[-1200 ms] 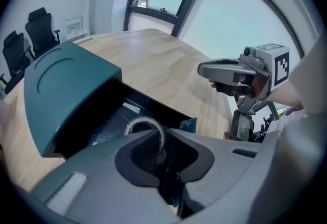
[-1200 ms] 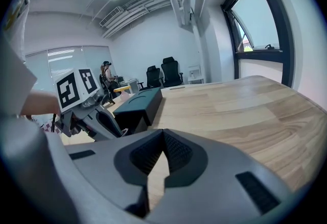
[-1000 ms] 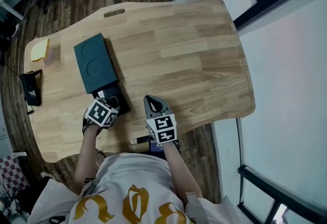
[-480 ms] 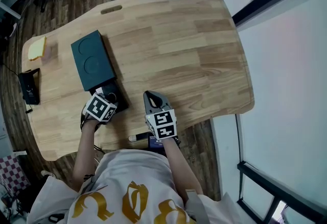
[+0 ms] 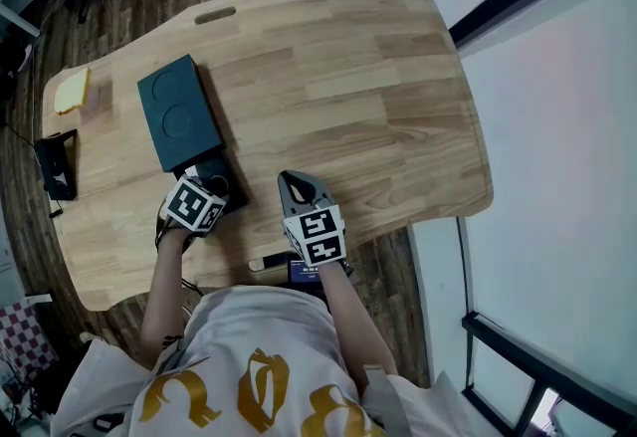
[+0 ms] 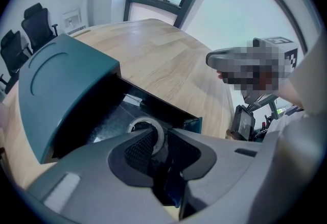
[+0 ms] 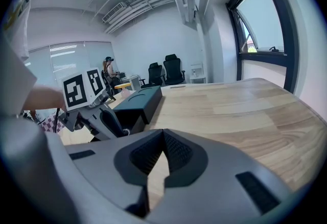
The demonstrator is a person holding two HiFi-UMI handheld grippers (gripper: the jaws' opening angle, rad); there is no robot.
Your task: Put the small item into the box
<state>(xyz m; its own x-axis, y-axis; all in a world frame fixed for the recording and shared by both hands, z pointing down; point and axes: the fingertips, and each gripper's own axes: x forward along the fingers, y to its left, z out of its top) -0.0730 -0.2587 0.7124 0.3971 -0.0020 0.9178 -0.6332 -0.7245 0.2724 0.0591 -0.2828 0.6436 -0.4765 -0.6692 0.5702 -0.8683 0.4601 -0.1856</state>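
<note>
A dark teal box (image 5: 179, 111) lies on the wooden table (image 5: 348, 77), its lid (image 6: 61, 82) slid back off a black inner tray (image 6: 110, 118). A small white ring (image 6: 134, 125) sits low over the tray. My left gripper (image 5: 213, 189) (image 6: 159, 139) reaches into the tray, and its jaws stand nearly together with the ring's rim between the pads. My right gripper (image 5: 293, 181) (image 7: 163, 140) hovers just right of the box near the table's front edge, shut and holding nothing.
A yellow block (image 5: 75, 92) and a black device (image 5: 55, 166) lie at the table's left end. A dark device (image 5: 302, 272) and a white stick (image 5: 265, 263) sit at the front edge by the person's body. Office chairs (image 6: 23, 34) stand beyond the table.
Almost nothing: the head camera has shifted slightly, and both grippers stay where they were, the left one over the open tray.
</note>
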